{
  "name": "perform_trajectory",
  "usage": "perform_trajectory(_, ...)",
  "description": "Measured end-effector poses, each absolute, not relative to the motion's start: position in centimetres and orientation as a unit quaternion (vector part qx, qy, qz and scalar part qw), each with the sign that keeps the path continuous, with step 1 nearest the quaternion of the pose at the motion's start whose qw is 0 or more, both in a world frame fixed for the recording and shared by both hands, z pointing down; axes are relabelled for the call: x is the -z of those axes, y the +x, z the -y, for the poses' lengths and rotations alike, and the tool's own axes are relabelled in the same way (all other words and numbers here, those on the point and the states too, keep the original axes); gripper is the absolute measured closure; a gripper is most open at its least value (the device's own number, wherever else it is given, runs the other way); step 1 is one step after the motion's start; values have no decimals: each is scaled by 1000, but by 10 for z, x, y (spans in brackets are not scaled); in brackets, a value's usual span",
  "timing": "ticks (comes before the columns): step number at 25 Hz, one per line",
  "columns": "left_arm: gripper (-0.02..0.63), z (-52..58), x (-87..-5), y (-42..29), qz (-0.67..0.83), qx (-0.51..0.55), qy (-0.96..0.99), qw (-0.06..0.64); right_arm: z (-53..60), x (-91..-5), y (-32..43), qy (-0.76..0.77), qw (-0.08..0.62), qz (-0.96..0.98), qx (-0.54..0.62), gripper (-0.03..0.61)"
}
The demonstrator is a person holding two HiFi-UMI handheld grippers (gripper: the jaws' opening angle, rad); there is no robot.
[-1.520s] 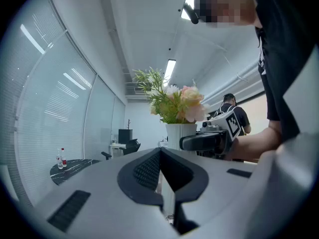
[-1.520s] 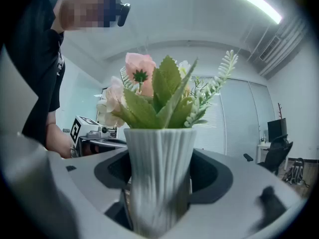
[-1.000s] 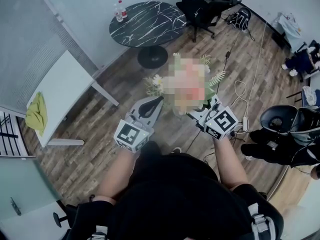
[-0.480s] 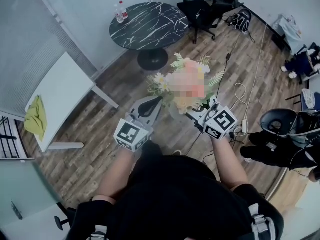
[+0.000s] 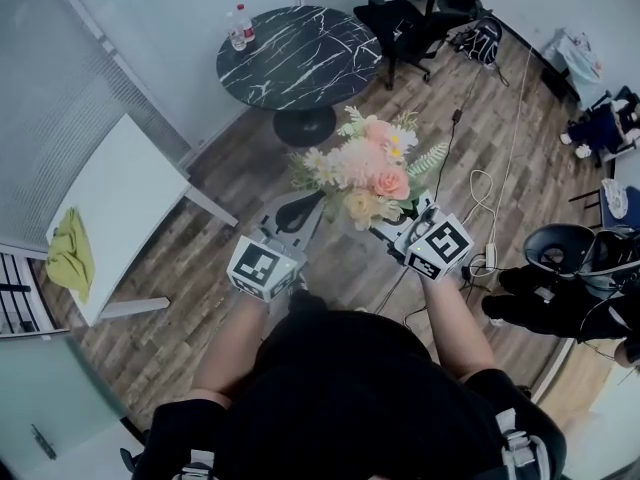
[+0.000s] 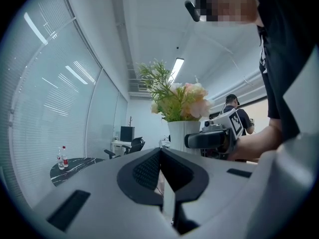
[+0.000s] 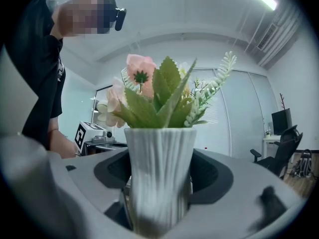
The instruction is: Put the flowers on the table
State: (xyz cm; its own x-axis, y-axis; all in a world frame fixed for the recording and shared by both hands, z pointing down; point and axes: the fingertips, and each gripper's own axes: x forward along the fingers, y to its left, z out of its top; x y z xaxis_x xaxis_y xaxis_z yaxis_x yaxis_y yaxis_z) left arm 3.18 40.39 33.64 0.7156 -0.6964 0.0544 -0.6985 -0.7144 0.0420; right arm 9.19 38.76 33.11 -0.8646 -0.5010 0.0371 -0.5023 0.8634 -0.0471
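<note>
Two grippers are out front, close to the person's chest. The left gripper has its jaws pressed together with nothing between them. The right gripper is clamped around one white ribbed vase, upright, carrying one bouquet of flowers: pink, cream and white blooms with green fronds. The bouquet hangs in the air over the wood-plank floor, on neither table. Off to the left stands one white rectangular table with one yellow-green cloth on its near end. Beyond the bouquet is one round black marble table, with two bottles at its far-left edge. Farthest back are one black office chair, one dark backpack and cables trailing across the floor.
</note>
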Motion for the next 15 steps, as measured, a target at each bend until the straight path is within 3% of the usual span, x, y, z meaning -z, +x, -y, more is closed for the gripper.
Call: perform_trajectory(15, 601, -336, -334, -35, 338, -13, 941, 23, -318, -330, 26, 309, 14, 951, -22, 238)
